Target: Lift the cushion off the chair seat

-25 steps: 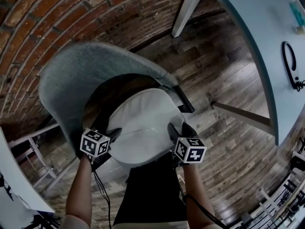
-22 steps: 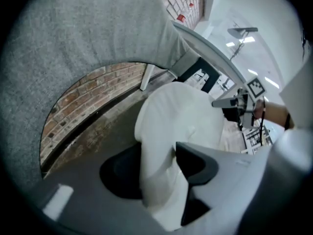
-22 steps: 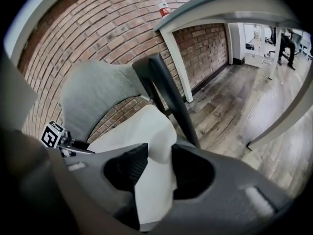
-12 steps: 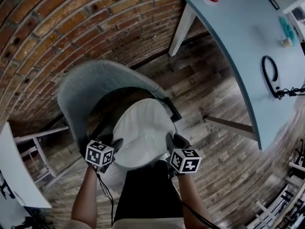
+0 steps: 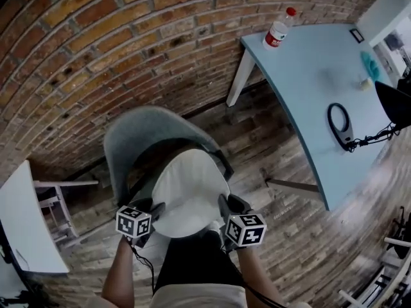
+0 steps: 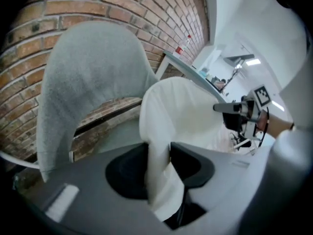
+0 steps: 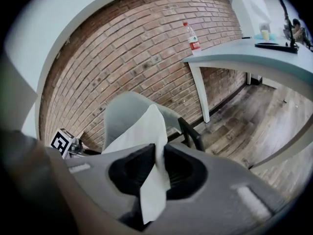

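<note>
Head view: left claw (image 5: 154, 208) and right claw (image 5: 225, 205), just tightened, each pinching white cushion (image 5: 189, 185) edge

Cushion (image 5: 190, 191): plain white. Chair (image 5: 138, 136): grey shell, black frame. Wall (image 5: 128, 43): red-brown brick, pale mortar. Table (image 5: 308, 76): pale blue. Bottle (image 5: 279, 29): red cap and label. Floor (image 5: 289, 236): brown planks. Left tongs (image 5: 153, 210), right tongs (image 5: 226, 205): black-and-white square markers.

The white, rounded cushion (image 5: 191, 188) I hold hangs tilted just above the seat of the grey chair (image 5: 138, 133), before its curved backrest, both side edges pinched.
</note>
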The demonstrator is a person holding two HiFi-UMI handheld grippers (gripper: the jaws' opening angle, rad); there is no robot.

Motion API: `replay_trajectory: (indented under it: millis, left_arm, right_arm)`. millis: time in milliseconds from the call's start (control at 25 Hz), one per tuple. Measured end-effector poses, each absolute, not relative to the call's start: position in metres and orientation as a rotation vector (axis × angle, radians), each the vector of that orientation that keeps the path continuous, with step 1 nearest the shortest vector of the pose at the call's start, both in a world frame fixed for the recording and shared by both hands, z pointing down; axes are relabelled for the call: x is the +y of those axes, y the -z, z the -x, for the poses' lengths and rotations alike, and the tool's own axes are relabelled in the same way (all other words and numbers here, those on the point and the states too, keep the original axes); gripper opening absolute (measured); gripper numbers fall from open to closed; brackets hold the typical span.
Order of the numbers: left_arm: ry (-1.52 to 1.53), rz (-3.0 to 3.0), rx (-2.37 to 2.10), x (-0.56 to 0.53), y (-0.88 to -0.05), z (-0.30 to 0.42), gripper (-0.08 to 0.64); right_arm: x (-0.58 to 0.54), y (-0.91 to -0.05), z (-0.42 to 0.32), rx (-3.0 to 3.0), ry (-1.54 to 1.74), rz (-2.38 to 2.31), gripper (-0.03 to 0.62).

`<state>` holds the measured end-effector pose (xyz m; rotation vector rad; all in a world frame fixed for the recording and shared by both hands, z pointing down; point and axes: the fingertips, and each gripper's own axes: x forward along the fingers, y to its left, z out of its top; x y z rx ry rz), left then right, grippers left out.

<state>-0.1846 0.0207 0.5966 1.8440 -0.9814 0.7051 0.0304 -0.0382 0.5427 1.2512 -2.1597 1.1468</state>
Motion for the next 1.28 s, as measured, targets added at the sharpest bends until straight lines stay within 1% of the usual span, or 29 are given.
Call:
replay_trajectory:
  millis: [480, 760, 1000, 1280]
  left_arm:
    - [-0.592, -1.969, -1.054, 0.009, -0.467, 0.188, 0.135]
    - [-0.537, -2.046, -1.111, 0.008, -0.397, 0.197, 0.135]
    - [-0.501, -2.092, -1.153, 0.004, -0.358, 0.202, 0.135]
    - [-0.477, -2.139, -1.188, -0.004, -0.329, 0.216, 0.135]
  right_arm:
    - [-0.059, -0.396, -0.025, -2.338, -0.972, -1.239, 0.057]
    - [-0.066, -0.326, -0.008, -2.43, -0.85, -1.207, 0.055]
    - [-0.074, -0.281, 0.001, -2.482, -0.765, -1.201, 0.055]
    - [-0.079, -0.257, 0.006, -2.52, -0.722, -1.222, 0.054]
